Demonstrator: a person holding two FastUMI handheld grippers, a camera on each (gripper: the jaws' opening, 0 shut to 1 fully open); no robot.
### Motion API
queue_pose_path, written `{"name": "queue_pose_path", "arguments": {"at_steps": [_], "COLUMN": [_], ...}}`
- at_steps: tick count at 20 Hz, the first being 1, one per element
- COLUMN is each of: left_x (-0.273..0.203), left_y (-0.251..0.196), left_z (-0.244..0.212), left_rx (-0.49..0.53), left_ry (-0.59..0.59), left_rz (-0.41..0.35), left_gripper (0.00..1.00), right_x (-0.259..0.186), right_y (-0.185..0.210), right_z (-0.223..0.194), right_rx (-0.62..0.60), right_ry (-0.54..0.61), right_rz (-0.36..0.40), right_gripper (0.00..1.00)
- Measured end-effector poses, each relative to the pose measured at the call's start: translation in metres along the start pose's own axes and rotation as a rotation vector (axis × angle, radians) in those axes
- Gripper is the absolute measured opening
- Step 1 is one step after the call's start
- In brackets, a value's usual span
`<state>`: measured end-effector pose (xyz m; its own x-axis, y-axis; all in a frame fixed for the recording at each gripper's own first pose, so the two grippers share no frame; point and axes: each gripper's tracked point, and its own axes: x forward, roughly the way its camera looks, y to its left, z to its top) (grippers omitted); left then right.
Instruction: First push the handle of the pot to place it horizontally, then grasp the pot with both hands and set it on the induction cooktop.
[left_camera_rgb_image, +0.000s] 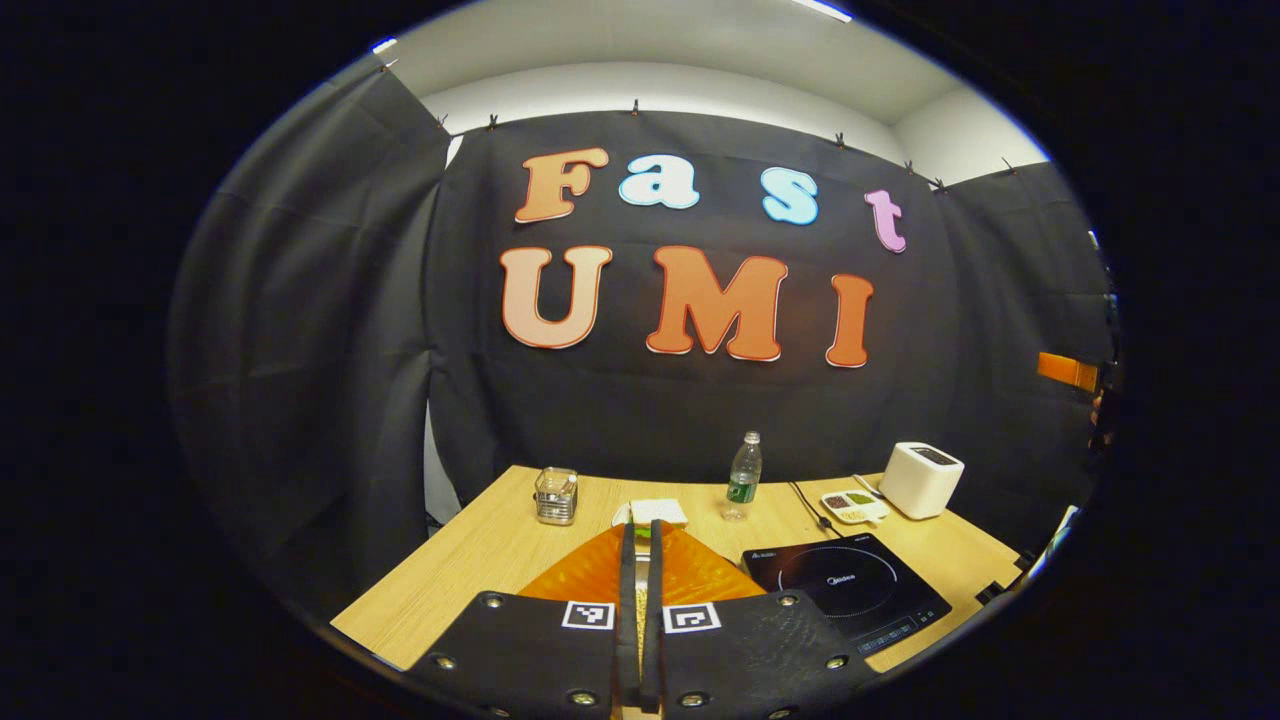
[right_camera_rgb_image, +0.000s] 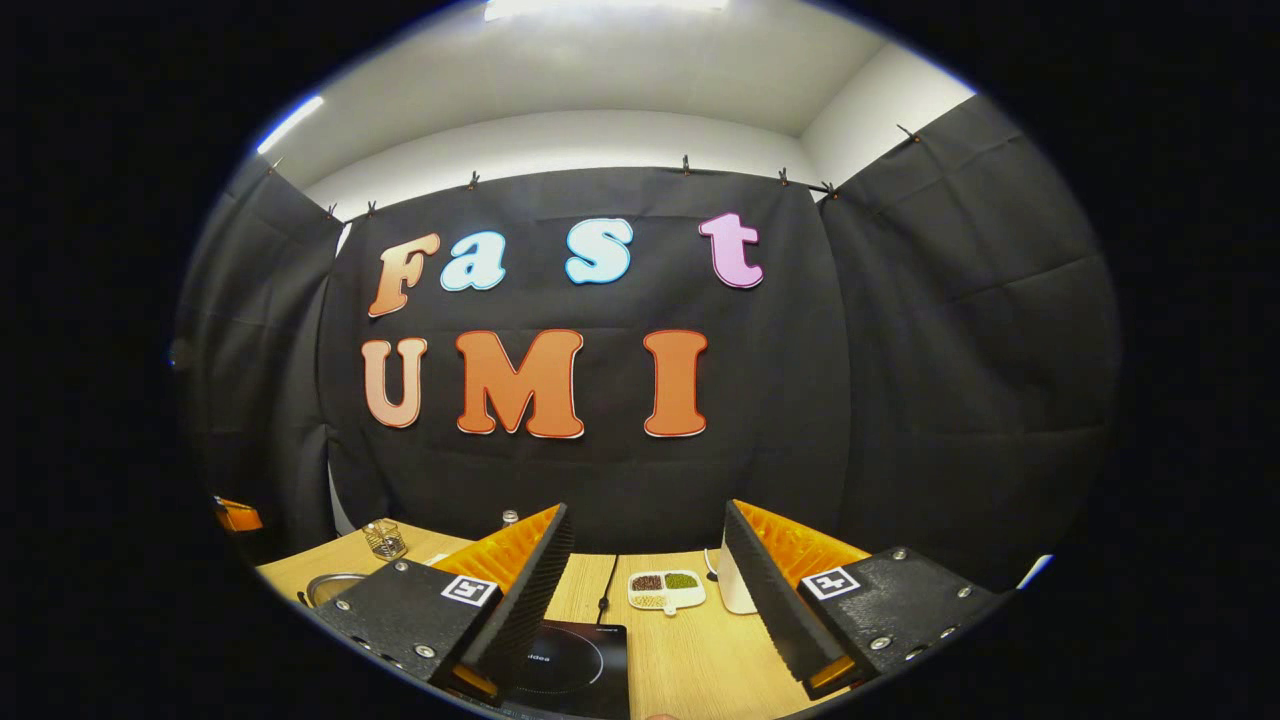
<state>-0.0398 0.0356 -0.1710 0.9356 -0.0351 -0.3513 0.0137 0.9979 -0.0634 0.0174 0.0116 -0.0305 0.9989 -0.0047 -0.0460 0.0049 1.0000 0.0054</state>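
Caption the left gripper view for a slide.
Shut tool above a wooden table with cooktop, bottle and toaster.

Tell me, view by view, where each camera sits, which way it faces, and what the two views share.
Left gripper view: rides on the left tongs, fingers together, facing the booth's back wall across the table, past a water bottle and white appliance.
Right gripper view: rides on the right tongs, fingers spread apart, facing that wall from low over the table.
Shared: the induction cooktop, the divided dish and the glass jar.
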Motion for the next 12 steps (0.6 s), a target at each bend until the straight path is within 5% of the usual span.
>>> {"name": "queue_pose_path", "arguments": {"at_steps": [12], "left_x": [-0.041], "left_y": [0.034], "left_z": [-0.111], "left_rx": [-0.029], "left_ry": [0.194], "left_rz": [0.074], "left_gripper": [0.03], "right_x": [0.001], "right_y": [0.015], "right_z": [-0.002], "right_rx": [0.002], "right_ry": [0.0], "right_rz": [0.021], "right_gripper": [0.95]}}
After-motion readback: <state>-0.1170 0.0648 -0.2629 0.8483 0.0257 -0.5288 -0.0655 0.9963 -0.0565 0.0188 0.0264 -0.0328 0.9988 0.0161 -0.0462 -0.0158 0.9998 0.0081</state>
